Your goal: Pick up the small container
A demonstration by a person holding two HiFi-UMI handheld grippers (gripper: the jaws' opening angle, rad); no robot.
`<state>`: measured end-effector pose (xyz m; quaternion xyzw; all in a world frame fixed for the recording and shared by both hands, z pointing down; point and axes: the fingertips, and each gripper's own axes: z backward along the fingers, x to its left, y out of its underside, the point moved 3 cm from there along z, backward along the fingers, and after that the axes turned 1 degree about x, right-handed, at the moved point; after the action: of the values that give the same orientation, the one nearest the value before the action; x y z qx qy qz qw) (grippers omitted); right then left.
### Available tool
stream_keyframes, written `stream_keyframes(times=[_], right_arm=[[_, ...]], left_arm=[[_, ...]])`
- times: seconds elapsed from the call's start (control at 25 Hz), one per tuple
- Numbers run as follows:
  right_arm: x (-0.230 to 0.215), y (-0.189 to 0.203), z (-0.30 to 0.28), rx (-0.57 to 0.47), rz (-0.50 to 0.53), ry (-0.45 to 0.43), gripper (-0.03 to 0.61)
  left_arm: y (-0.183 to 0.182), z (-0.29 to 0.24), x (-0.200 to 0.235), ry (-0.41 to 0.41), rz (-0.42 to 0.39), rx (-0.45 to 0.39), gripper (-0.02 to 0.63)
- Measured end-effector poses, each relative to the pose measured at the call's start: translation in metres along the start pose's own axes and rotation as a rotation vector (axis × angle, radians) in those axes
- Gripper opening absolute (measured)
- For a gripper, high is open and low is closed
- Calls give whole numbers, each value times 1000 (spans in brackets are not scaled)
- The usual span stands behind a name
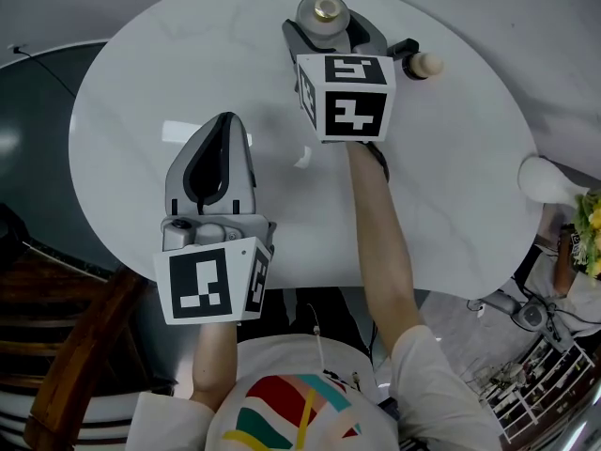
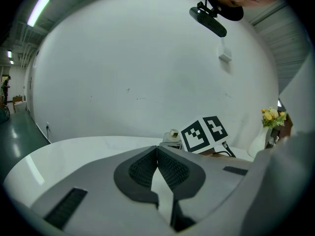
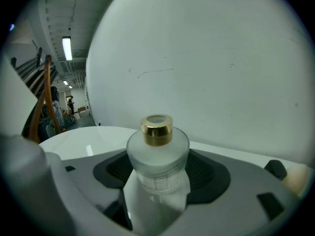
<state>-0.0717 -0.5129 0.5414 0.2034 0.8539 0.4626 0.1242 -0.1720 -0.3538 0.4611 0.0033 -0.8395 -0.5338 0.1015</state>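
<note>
Container between jaws of right gripper

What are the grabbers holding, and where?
The right gripper holds the small container by its frosted body, below the gold cap. The left gripper is empty.

The desk is seen bare from 9 to 11 o'clock, and free passage is afforded there. At 12 o'clock the gap of the right claw is filled by the small container, which is held on both sides. A pale stopper-like object is noted just beside that claw at 1 o'clock. A small white scrap is noted near the centre. The 7 o'clock quarter is taken up by the left claw, closed on nothing. A white vase is noted by the rim at 3 o'clock.
</note>
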Motion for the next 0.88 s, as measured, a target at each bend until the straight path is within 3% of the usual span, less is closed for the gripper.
stream_keyframes(times=[0.48, 0.88], right_arm=[[-5, -1, 2, 27, -60, 25, 333], [-9, -31, 42, 10, -59, 68, 333]], left_arm=[[-26, 9, 4, -8, -15, -47, 16], [-67, 25, 10, -36, 1, -135, 15]])
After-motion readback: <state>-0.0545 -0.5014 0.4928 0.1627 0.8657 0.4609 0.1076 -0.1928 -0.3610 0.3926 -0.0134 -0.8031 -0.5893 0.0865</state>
